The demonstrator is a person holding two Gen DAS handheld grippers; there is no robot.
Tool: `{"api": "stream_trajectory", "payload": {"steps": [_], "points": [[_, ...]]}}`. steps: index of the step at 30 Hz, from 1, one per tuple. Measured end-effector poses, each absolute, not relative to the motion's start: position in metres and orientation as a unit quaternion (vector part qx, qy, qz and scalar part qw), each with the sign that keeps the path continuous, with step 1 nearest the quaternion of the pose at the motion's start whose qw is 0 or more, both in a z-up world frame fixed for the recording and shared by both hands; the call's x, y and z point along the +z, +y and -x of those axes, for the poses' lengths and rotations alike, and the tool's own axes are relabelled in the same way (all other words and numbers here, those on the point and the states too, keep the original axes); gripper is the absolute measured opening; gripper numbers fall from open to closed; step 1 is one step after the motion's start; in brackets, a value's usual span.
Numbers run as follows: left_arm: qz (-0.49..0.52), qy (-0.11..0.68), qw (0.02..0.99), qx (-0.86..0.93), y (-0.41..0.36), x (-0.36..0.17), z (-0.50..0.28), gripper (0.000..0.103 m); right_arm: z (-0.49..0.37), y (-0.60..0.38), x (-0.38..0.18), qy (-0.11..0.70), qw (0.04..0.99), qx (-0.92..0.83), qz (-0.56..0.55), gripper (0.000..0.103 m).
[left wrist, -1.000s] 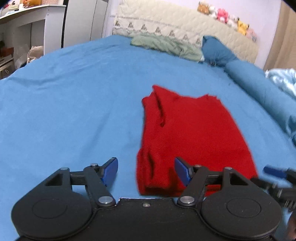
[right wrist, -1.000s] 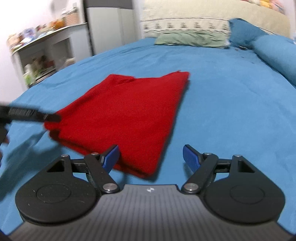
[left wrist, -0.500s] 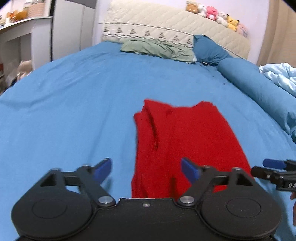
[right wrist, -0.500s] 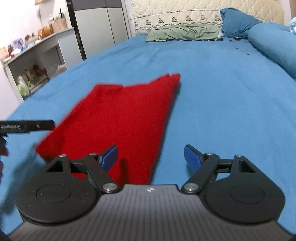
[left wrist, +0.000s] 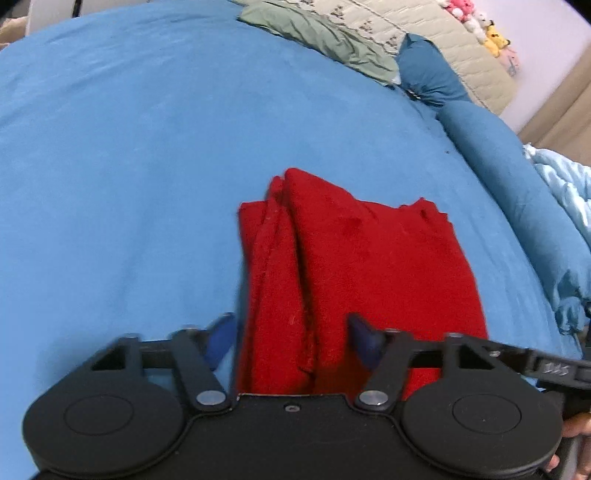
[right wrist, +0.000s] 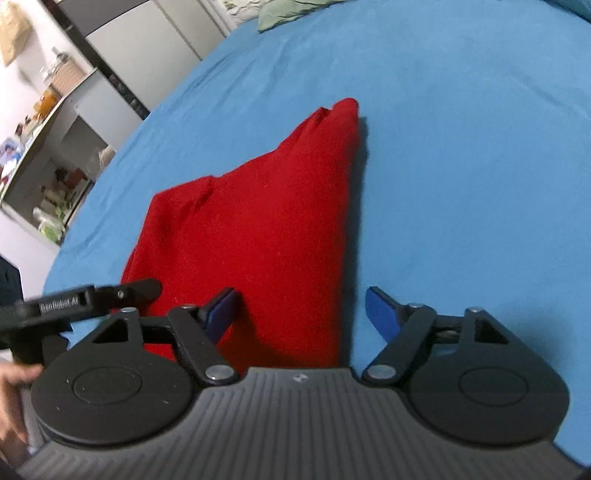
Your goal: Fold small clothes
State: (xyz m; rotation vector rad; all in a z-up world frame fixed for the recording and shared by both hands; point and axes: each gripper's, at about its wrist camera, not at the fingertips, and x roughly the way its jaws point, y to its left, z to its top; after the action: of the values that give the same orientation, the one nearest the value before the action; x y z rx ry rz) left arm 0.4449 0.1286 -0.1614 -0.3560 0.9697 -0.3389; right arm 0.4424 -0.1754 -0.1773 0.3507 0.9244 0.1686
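Both pairs of blue-tipped fingers stand wide apart with nothing held between them. On the left gripper (left wrist: pixel 291 338), the fingers (left wrist: pixel 221 332) straddle the near left edge of the red garment (left wrist: pixel 354 266), one tip over the blue sheet (left wrist: pixel 129 155) and the other over the red cloth. Whether they touch the fabric I cannot tell. The right gripper (right wrist: pixel 301 310) mirrors this at the garment's near right edge: its left finger sits over the red cloth, its right finger (right wrist: pixel 380 314) over bare sheet just beside the edge.

That red garment lies folded into a rough rectangle in the middle of the bed, flat on the sheet. Along its left side, seen from the left wrist camera, the cloth bunches into several lengthwise ridges that run to a raised point at the far corner. From the right wrist camera, its right edge looks like a clean, straight fold.

Each gripper shows in the other's view as a black bar at the side, so they are close together at the near end of the garment.

Farther up the bed lie a crumpled green cloth (left wrist: pixel 317 33), a blue pillow (left wrist: pixel 428 74) and a long blue bolster (left wrist: pixel 517 177) against a quilted beige headboard (left wrist: pixel 454 44). Plush toys (left wrist: pixel 476 26) line its top. A pale blue blanket (left wrist: pixel 569 192) is heaped at the right. Grey cabinets (right wrist: pixel 147 48) and a cluttered shelf unit (right wrist: pixel 48 173) stand off the left side of the bed.
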Motion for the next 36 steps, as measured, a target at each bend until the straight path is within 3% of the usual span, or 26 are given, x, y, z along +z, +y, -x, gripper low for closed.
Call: {"api": "stream_trajectory", "payload": {"steps": [1, 5, 18, 22, 27, 33, 34, 35, 36], "points": [[0.183, 0.467, 0.849, -0.168, 0.129, -0.162, -0.447, 0.041, -0.442, -0.173, -0.178, 0.441, 0.876, 0.098, -0.168, 0.055], [0.163, 0.465, 0.856, -0.155, 0.119, -0.147, -0.442, 0.030, -0.435, -0.169, -0.165, 0.425, 0.884, 0.107, -0.167, 0.039], [0.113, 0.419, 0.874, -0.217, 0.059, -0.057, -0.327, 0.028, -0.314, -0.214, -0.061, 0.392, 0.896, 0.133, -0.159, 0.038], [0.093, 0.420, 0.874, -0.227, 0.036, -0.065, -0.276, 0.028, -0.258, -0.236, -0.067, 0.402, 0.891, 0.120, -0.171, 0.038], [0.096, 0.453, 0.858, -0.222, 0.017, -0.115, -0.236, 0.028, -0.204, -0.251, -0.116, 0.425, 0.884, 0.096, -0.172, 0.039], [0.085, 0.439, 0.872, -0.201, 0.015, -0.140, -0.228, 0.033, -0.181, -0.257, -0.150, 0.404, 0.895, 0.076, -0.171, 0.048], [0.078, 0.441, 0.872, -0.196, 0.013, -0.136, -0.228, 0.038, -0.181, -0.254, -0.148, 0.404, 0.896, 0.071, -0.170, 0.058], [0.074, 0.443, 0.873, -0.189, 0.012, -0.133, -0.228, 0.039, -0.183, -0.252, -0.146, 0.404, 0.897, 0.067, -0.168, 0.074], [0.071, 0.442, 0.875, -0.184, 0.014, -0.132, -0.223, 0.048, -0.183, -0.252, -0.143, 0.399, 0.900, 0.064, -0.166, 0.082]]}}
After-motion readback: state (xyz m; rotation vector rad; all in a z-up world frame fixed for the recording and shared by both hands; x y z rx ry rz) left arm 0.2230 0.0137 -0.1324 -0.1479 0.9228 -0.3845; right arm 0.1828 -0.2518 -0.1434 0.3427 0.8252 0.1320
